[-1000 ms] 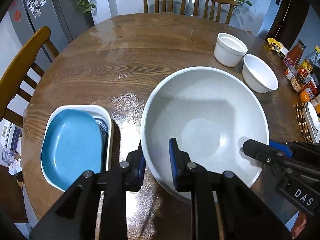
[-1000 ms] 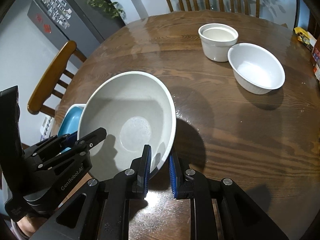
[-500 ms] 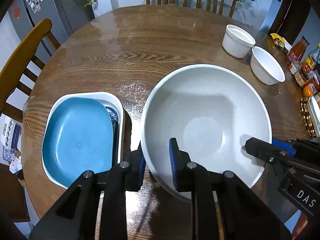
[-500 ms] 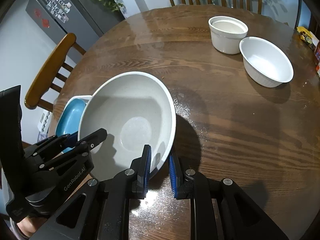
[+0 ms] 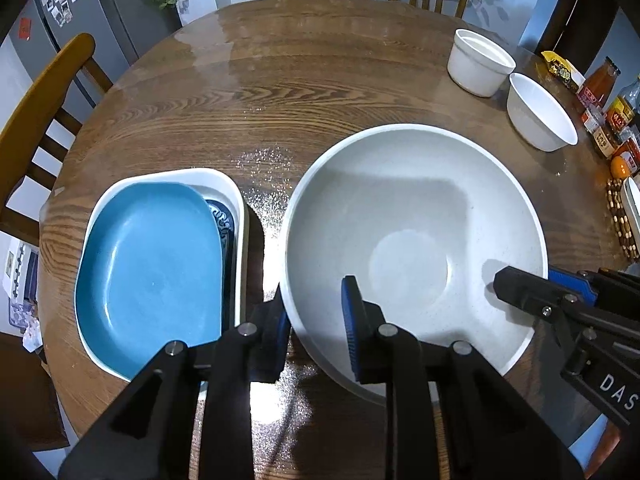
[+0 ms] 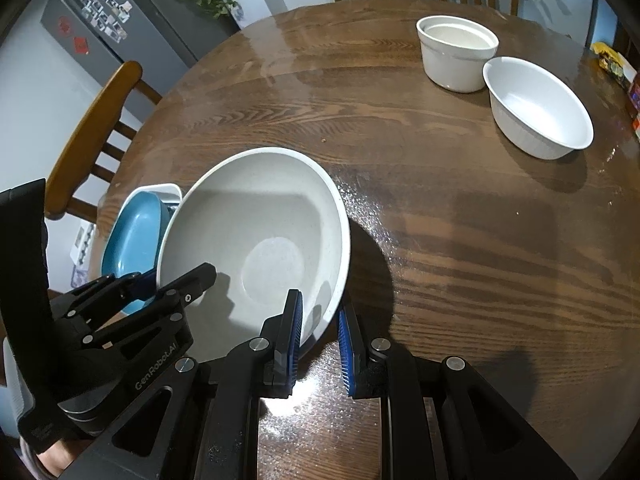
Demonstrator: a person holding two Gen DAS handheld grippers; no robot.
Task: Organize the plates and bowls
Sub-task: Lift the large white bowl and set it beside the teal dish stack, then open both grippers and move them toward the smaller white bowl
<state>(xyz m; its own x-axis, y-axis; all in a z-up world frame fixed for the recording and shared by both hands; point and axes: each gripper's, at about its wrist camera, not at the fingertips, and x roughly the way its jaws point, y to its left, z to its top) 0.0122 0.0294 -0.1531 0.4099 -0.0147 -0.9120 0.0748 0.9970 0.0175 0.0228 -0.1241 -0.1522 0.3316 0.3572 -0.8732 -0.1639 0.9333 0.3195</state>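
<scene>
Blue plate (image 5: 150,264) lies inside a white tray (image 5: 240,216) at the near left of the wooden surface (image 5: 320,92), with a patterned dish edge showing under its right side. Just right of the tray, the big bowl (image 5: 412,216) sits near the front edge; whether it rests on the surface or is lifted cannot be told. The left gripper (image 5: 314,316) clamps the bowl's near-left rim, one finger outside the wall and one inside. In the right wrist view the right gripper (image 6: 319,334) pinches the bowl's (image 6: 260,224) near-right rim in the same way, blue pads on both faces of the wall, and the left gripper (image 6: 176,280) shows at the bowl's left side. Far right on the surface stand a straight-walled white ramekin (image 5: 480,62) and, just beside it and nearer, a small white bowl (image 5: 540,114). Bottles and jars (image 5: 608,108) crowd the far-right edge. Wooden chairs (image 5: 36,108) ring the surface at left and far side.
</scene>
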